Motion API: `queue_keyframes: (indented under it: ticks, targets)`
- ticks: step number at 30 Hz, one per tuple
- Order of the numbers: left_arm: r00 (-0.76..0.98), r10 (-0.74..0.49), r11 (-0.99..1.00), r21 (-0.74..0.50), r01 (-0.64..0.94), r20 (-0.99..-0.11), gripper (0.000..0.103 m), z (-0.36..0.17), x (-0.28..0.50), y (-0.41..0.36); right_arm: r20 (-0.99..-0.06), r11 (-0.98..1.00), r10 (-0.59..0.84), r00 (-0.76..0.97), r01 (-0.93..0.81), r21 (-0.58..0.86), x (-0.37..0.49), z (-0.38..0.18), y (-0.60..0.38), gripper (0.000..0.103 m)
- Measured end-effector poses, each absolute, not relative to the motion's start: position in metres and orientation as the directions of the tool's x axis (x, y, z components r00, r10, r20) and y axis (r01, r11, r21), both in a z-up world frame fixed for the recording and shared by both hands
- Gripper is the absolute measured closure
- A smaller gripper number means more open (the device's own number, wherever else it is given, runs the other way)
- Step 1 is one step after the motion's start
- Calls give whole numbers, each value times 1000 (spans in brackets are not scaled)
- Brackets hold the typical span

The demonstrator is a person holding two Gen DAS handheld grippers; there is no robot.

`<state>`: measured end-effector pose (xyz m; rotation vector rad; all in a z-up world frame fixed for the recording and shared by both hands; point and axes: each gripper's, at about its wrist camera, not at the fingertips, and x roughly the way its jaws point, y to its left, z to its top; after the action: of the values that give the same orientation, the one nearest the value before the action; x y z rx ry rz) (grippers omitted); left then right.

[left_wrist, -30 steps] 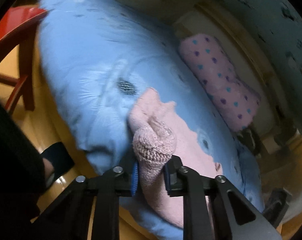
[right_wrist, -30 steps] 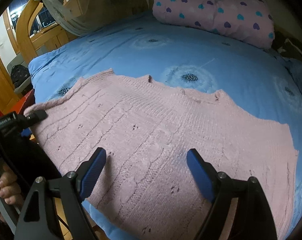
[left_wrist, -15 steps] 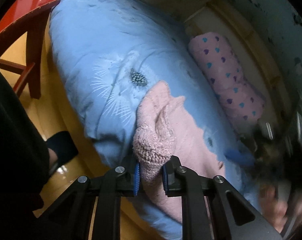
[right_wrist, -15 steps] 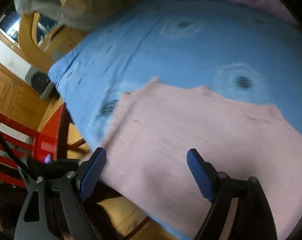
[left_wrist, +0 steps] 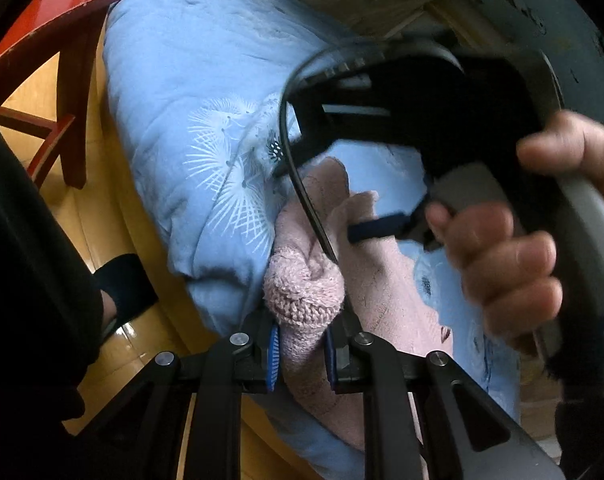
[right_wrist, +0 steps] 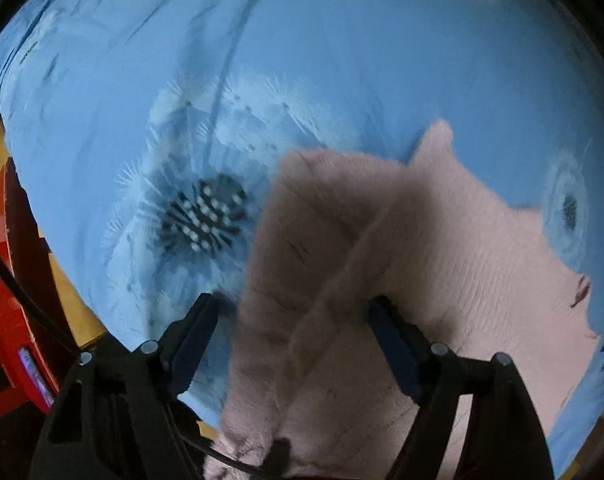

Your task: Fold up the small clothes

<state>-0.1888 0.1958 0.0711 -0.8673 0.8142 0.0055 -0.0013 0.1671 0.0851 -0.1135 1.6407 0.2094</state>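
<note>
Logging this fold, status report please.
Left gripper shut on sweater. Right gripper open, straddling its raised fold. Sweater partly flat on bed. Nothing blocking.

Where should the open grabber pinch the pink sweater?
On the raised ridge of the pink knit sweater that runs between the right gripper's open fingers, coming straight down. The left gripper already pinches a bunched corner.

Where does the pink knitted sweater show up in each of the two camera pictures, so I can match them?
Left wrist view: the pink knitted sweater lies low in the middle, a bunched corner clamped in the left gripper.
Right wrist view: it fills the lower right, with a raised fold between the open fingers of the right gripper.
Shared landmark: the blue bedspread under it, with its dark-centred dandelion print.
</note>
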Motion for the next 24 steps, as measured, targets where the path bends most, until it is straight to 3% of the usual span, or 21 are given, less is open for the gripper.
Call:
queue_keyframes:
  ticks: [3,5,6,7,8,24]
  targets:
    - [692,-304,677,-659,-327,-655,103,71,-188,195,-998,983,-5,-69,-182,7,-5,80,174,22]
    - [678,-296,693,-640,-333,-673,103,70,-187,192,-997,996,-32,-73,-87,-26,-9,75,169,32]
    - [678,-296,689,-642,-336,-673,103,69,-187,194,-998,998,-46,-53,-55,-43,-11,80,167,41]
    - [674,-301,690,-642,-335,-675,103,69,-187,194,-996,996,-87,-22,-35,-86,-12,87,165,73]
    - [671,-302,692,-640,-334,-677,103,69,-187,194,-997,997,-78,0,-14,-78,-14,94,163,85]
    - [719,-324,761,-621,-188,-615,103,91,-186,191,-992,994,109,65,0,109,-35,148,114,87]
